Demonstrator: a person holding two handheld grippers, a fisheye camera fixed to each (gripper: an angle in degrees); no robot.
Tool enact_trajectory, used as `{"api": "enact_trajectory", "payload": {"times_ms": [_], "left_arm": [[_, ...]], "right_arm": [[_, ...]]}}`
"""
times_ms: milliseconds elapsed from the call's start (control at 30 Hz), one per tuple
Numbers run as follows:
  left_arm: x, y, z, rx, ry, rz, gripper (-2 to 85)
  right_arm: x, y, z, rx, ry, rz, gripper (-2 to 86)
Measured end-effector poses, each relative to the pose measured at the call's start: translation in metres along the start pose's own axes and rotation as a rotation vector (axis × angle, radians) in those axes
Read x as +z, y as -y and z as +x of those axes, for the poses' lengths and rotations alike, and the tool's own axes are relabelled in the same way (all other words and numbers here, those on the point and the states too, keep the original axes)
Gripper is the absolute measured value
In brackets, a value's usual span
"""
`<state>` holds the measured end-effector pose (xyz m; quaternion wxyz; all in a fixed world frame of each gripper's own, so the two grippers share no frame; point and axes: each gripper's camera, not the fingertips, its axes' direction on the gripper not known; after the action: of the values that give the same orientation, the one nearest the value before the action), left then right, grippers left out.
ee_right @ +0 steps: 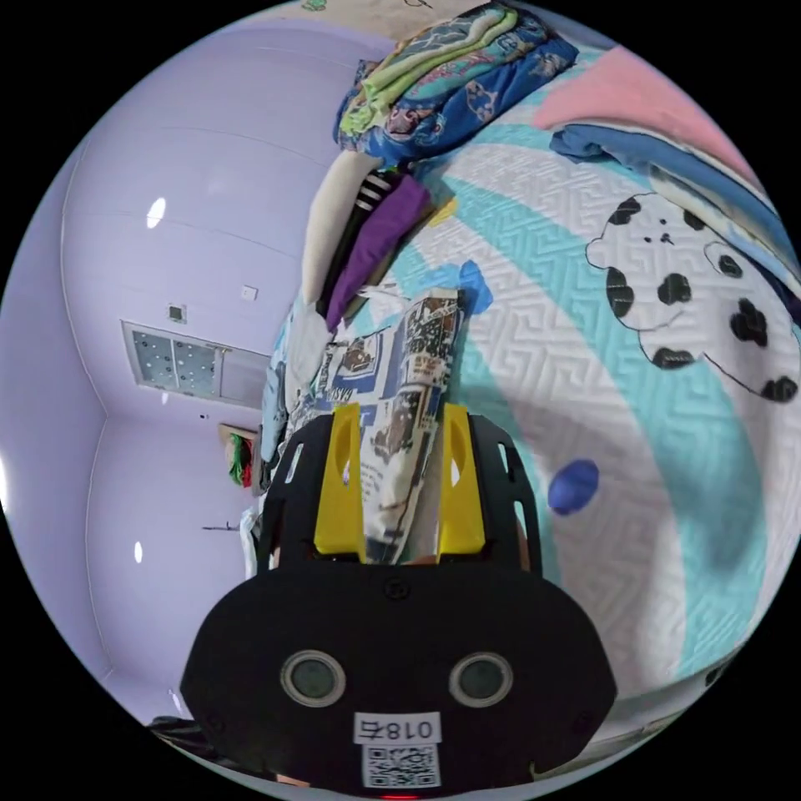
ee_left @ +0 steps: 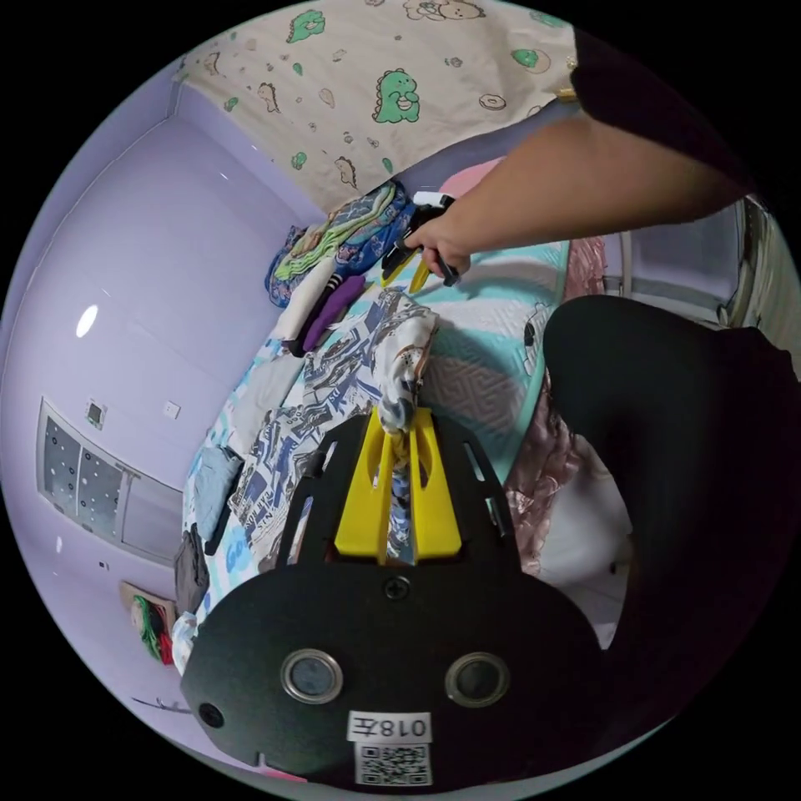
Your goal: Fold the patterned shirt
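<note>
On the bed (ee_left: pixel 492 350), the shirt (ee_left: pixel 334 384) lies stretched along the quilt, its blue-and-white print facing up.

Left gripper view, left to right:
- Lavender wall with a window (ee_left: pixel 92 492).
- Small clothes (ee_left: pixel 209 488) at the bed's far edge.
- The shirt, with one gathered end rising into the left gripper (ee_left: pixel 400 434). Both yellow jaws stand narrow and press on the bunched fabric.
- Purple garment (ee_left: pixel 334 309) and a folded stack (ee_left: pixel 350 229) beyond the shirt.
- A hand (ee_left: pixel 438 242) holding the right gripper (ee_left: pixel 406 269) near the shirt's far end; its jaw state cannot be told from here.
- The person's dark-clad body at the right.

Right gripper view, left to right:
- Wall, then the shirt (ee_right: pixel 392 375) running up between the jaws of the right gripper (ee_right: pixel 400 438).
- The jaws stand partly closed with a folded edge of the shirt between them; they appear to press on it, though contact on the right jaw is hard to confirm.
- Quilt (ee_right: pixel 584 375) with a spotted-dog print.
</note>
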<state>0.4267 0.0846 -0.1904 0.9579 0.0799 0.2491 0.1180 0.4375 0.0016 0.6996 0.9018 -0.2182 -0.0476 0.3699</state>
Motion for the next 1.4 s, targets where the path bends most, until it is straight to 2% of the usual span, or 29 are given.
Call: {"api": "enact_trajectory", "payload": {"times_ms": [167,400,467,533,600,767,833,967,1133,1233,1400], "left_arm": [[0.01,-0.021,-0.027,-0.076,-0.04,0.009,2.0],[0.023,-0.055,-0.051,-0.165,-0.081,0.029,2.3],[0.031,-0.068,-0.055,-0.171,-0.09,0.019,2.2],[0.037,-0.078,-0.055,-0.17,-0.089,0.01,2.2],[0.043,-0.089,-0.056,-0.169,-0.094,0.001,2.3],[0.06,-0.113,-0.063,-0.197,-0.107,0.025,2.8],[0.074,-0.124,-0.066,-0.232,-0.142,0.029,2.9],[0.109,-0.174,-0.086,-0.418,-0.257,0.038,3.1],[0.122,-0.258,-0.118,-0.635,-0.314,0.167,3.1],[0.134,-0.325,-0.14,-0.84,-0.369,0.272,3.3],[0.166,-0.452,-0.17,-1.265,-0.496,0.363,3.9]], "right_arm": [[0.015,0.005,0.004,0.077,0.063,0.001,13.6],[0.019,-0.005,-0.002,0.033,0.247,0.015,13.9],[0.026,-0.003,-0.015,0.008,0.229,-0.011,13.2],[0.031,-0.002,-0.03,-0.023,0.204,-0.041,7.3],[0.02,-0.006,-0.055,-0.041,0.114,0.019,1.3],[-0.029,-0.017,-0.102,-0.105,0.109,0.203,-0.3],[-0.036,-0.019,-0.111,-0.087,0.068,0.207,-0.4],[-0.031,-0.024,-0.133,-0.037,0.107,0.182,-0.5],[0.002,-0.027,-0.231,-0.187,0.1,0.16,-0.4],[0.05,-0.032,-0.325,-0.337,0.053,0.11,-0.4],[0.2,-0.074,-0.502,-0.64,-0.057,-0.087,-0.3]]}}
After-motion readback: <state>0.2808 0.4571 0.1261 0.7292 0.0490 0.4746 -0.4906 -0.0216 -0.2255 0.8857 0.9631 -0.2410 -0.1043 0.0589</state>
